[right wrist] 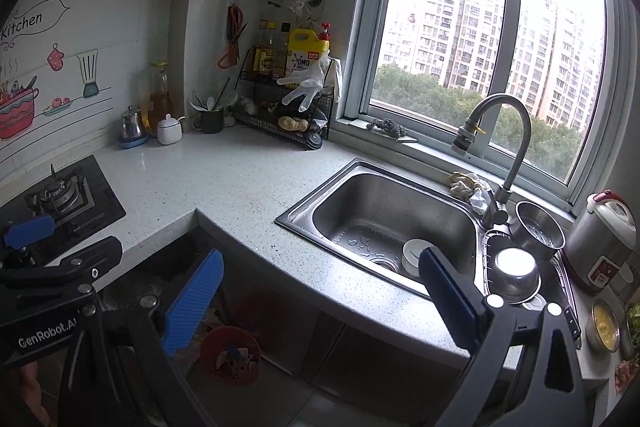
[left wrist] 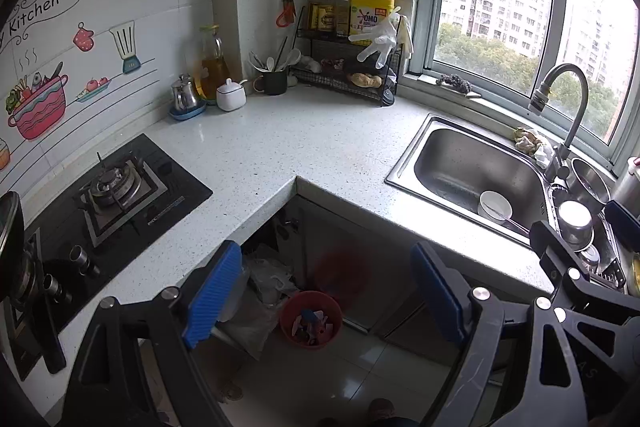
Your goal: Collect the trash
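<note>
Trash bin [left wrist: 310, 319] on floor below counter edge [left wrist: 256, 211]; both grippers' fingers [left wrist: 214, 291] [right wrist: 194, 303] spread, empty.

Bin [left wrist: 310, 319] below counter [left wrist: 320, 131] – sink [left wrist: 464, 163] right (bowl [left wrist: 495, 207] inside).

The scraps in the red bin [left wrist: 311, 319] on the floor are too small to identify. The clear bags [left wrist: 264, 291] beside it sit half behind the left hand-held gripper [left wrist: 326, 297], and the white bowl [right wrist: 414, 255] in the sink [right wrist: 304, 215] is partly covered by the right hand-held gripper [right wrist: 320, 305]

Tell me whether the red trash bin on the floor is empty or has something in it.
Not empty. The red bin stands upright on the floor below the counter corner, and both views show scraps of paper-like litter lying in its bottom.
</note>
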The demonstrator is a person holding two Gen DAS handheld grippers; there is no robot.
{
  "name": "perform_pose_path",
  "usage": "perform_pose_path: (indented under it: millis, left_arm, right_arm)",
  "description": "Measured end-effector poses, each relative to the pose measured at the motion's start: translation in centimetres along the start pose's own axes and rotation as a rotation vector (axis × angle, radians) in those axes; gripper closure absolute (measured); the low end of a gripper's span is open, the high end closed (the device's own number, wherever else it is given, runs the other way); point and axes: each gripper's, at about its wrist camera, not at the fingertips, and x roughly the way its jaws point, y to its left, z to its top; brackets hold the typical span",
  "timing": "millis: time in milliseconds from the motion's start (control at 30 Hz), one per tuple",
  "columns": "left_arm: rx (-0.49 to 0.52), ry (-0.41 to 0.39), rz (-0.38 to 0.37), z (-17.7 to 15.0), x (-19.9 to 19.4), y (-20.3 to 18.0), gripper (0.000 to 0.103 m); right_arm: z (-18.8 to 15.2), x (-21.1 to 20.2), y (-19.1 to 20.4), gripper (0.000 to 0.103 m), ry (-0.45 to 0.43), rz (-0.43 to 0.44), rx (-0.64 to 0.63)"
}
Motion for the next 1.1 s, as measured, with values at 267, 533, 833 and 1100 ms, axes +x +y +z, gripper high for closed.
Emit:
perform_pose_path:
  millis: [267,533,833,1100]
  left_arm:
    - [0.010,0.007,0.006,-0.3,0.0,0.3,0.018]
    - [0.009,0.009,0.002,-0.5,-0.1,0.6,0.018]
    - [0.017,0.009,0.003,-0.6,0.0,0.9,0.018]
    - [0.011,0.010,0.003,-0.6,0.1,1.1,0.018]
  right_arm:
    - [-0.4,0.1,-0.3,0.005,0.017,0.012,0.000]
    - [-0.4,0.0,-0.3,0.005,0.018,0.014,-0.005]
    - [-0.4,0.1,-0.3,0.005,0.027,0.017,-0.007]
    - [-0.3,0.2,0.1,0.005,0.030,0.014,-0.010]
